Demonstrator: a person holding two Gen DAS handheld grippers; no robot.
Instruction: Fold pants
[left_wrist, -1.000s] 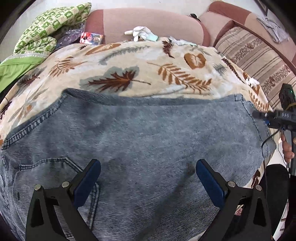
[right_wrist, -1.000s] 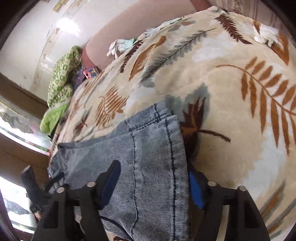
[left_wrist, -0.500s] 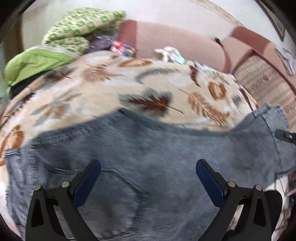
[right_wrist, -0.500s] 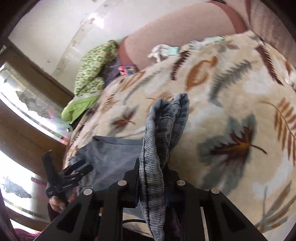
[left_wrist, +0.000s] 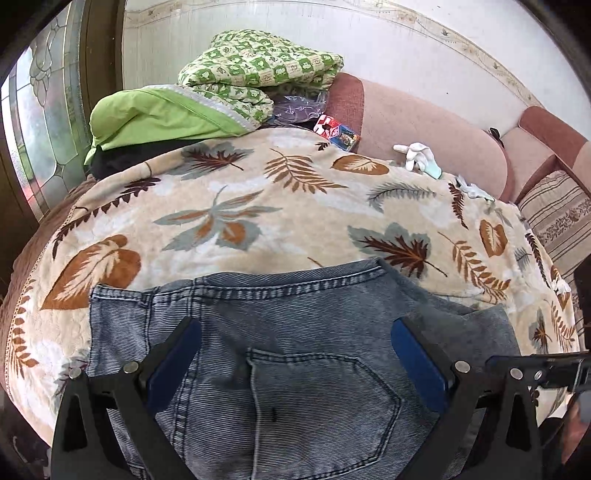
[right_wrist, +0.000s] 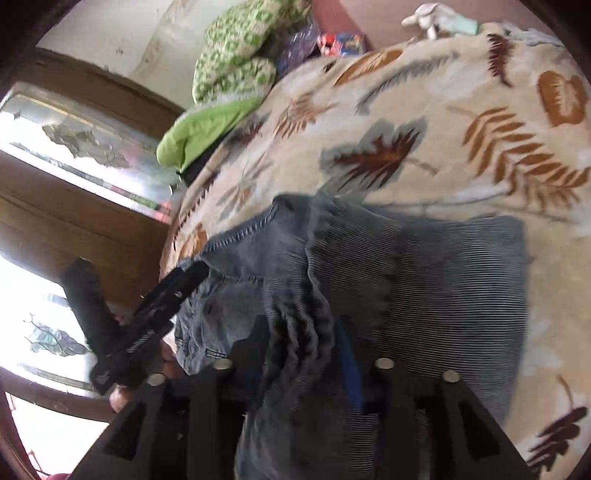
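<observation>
Pants (left_wrist: 295, 332) lie doubled over on the leaf-print blanket (left_wrist: 229, 221) near its front edge, back pocket up, leg end brought over the seat to halve the length. Right hand-held gripper (right_wrist: 303, 354) has just been opening, a bunched denim fold between its jaws, pads apparently not pressing; left hand-held gripper (left_wrist: 295, 354) hangs apart above the pocket, holding nothing, probably to smooth next.

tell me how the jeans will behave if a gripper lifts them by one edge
The jeans would likely flop: a bunched fold already sags between the right gripper fingers. They look thick, with heavy seams, so probably weighty. The fuzzy blanket may drag on them.
</observation>
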